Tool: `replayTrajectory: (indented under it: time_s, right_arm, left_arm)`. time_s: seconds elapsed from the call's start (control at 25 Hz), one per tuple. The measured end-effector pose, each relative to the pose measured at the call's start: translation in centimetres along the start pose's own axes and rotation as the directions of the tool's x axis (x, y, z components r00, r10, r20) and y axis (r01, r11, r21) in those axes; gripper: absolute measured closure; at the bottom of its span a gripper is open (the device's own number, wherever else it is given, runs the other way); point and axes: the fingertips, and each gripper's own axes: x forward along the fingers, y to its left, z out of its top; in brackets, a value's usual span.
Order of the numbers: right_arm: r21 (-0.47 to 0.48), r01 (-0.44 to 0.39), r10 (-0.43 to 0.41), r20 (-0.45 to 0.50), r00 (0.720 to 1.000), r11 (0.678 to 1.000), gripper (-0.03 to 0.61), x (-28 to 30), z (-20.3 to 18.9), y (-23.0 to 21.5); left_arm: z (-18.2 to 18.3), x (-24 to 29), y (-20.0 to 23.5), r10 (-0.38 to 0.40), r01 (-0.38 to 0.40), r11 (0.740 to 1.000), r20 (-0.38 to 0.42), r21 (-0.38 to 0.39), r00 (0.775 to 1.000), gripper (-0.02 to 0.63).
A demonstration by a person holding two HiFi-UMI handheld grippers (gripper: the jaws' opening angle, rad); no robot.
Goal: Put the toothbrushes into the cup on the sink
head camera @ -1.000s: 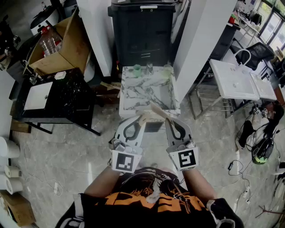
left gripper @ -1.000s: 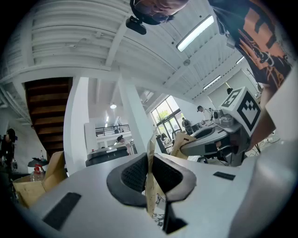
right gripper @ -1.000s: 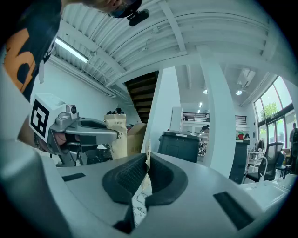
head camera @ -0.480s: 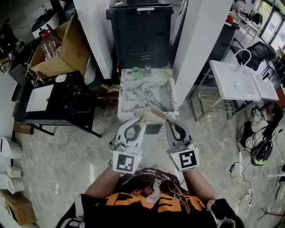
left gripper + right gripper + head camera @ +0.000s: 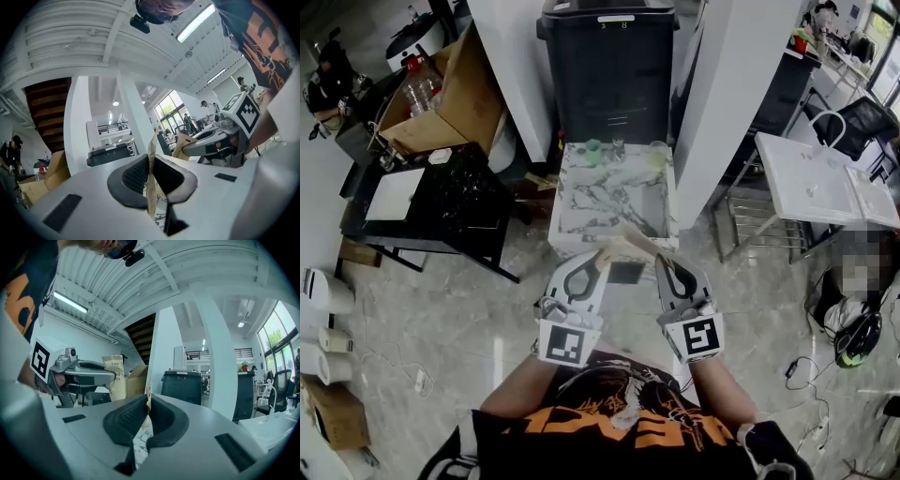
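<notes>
Carrying: left gripper (image 5: 596, 257) and right gripper (image 5: 660, 259) each pinch a paper-wrapped toothbrush (image 5: 151, 152) just short of the marble sink (image 5: 609, 202). Next, reach the cups (image 5: 592, 147) at its far edge.

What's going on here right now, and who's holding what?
A person stands facing the marble sink with a hand-held gripper in each hand. The left hand-held gripper is shut on a paper toothbrush packet, and the right hand-held gripper is shut on a second packet. Both are held level, short of the sink. Neither packet has reached the cups at its back edge.
</notes>
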Motion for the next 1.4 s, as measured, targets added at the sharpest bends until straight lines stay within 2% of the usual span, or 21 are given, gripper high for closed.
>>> replayTrajectory:
  time_s: [0.2,0.32,0.48,0.84,1.0,1.16,1.32,1.4]
  right_arm:
    - [0.018,-0.012,0.012,-0.022,1.0,1.0,0.561,-0.2,-1.5,-0.8]
    - [0.02,-0.002,0.003,-0.071,0.997,1.0,0.561,1.0,-2.8,-2.0]
    - [0.01,-0.005,0.006,-0.038,0.999,1.0,0.561,3.9,-3.2,-2.8]
    - [-0.001,0.017,-0.017,-0.099,0.995,1.0,0.561,16.3,-4.0,-6.7]
    - [-0.003,0.04,-0.04,-0.168,0.985,0.999,0.561,22.5,-5.2,-8.3]
    - [0.029,0.055,-0.051,-0.116,0.992,0.998,0.561,28.6,-5.7,-9.2]
    - [0.031,0.083,-0.074,-0.226,0.971,0.996,0.561,32.3,-6.9,-9.8]
    - [0.028,0.082,-0.074,-0.211,0.975,0.996,0.561,33.8,-6.9,-10.0]
  left_arm:
    - [-1.1,0.6,-0.4,0.004,-0.004,1.0,-0.029,0.003,1.0,0.565]
    - [-1.5,1.8,0.4,0.009,-0.009,1.0,-0.029,0.005,1.0,0.565]
    - [-3.3,3.6,2.2,0.01,-0.01,1.0,-0.024,-0.01,1.0,0.565]
    - [-8.5,13.1,11.1,-0.024,0.024,0.997,-0.001,-0.08,1.0,0.565]
    - [-11.0,17.1,15.7,-0.062,0.062,0.994,0.003,-0.094,0.998,0.565]
    - [-13.5,20.4,19.6,-0.099,0.098,0.988,-0.003,-0.123,0.995,0.565]
    - [-16.2,22.8,22.1,-0.135,0.134,0.978,0.002,-0.159,0.991,0.565]
    - [-17.5,23.9,23.1,-0.141,0.139,0.975,-0.002,-0.172,0.99,0.565]
